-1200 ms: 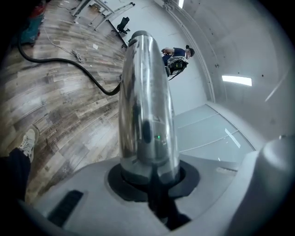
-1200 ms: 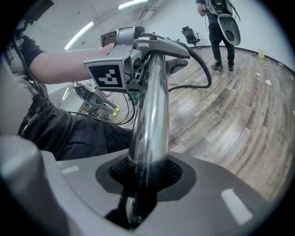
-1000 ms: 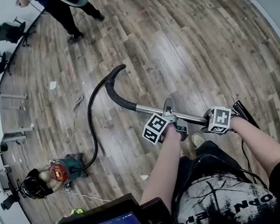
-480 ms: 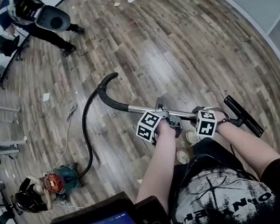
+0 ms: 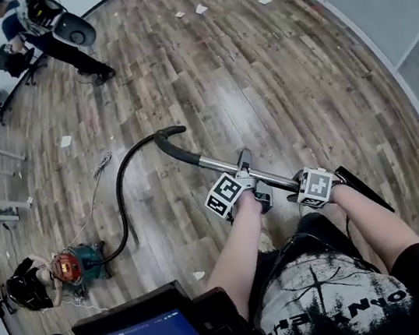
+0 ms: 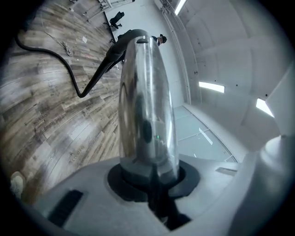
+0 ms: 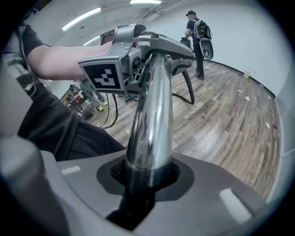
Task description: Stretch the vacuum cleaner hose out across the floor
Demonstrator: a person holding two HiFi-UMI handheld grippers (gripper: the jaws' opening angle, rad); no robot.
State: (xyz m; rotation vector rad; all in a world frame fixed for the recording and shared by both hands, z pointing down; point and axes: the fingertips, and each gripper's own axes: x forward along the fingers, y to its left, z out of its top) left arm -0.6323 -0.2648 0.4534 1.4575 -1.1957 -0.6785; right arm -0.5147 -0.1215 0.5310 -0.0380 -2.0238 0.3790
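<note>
On the brown wood-plank floor (image 5: 273,74), the long black vacuum hose (image 5: 121,192) curves from a teal-and-red canister (image 5: 79,262) up to a shiny chrome wand tube (image 5: 221,165). The left gripper (image 6: 150,184) clamps that tube, its jaws easing open. The right gripper (image 7: 138,184) grips it farther back.

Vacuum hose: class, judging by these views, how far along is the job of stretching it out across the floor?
Done: left gripper and right gripper are both clamped on the metal wand, held off the floor. In hand: the wand is held away from the canister, apparently to draw the hose out. Left: the hose lies in a curve, not yet straight.
</note>
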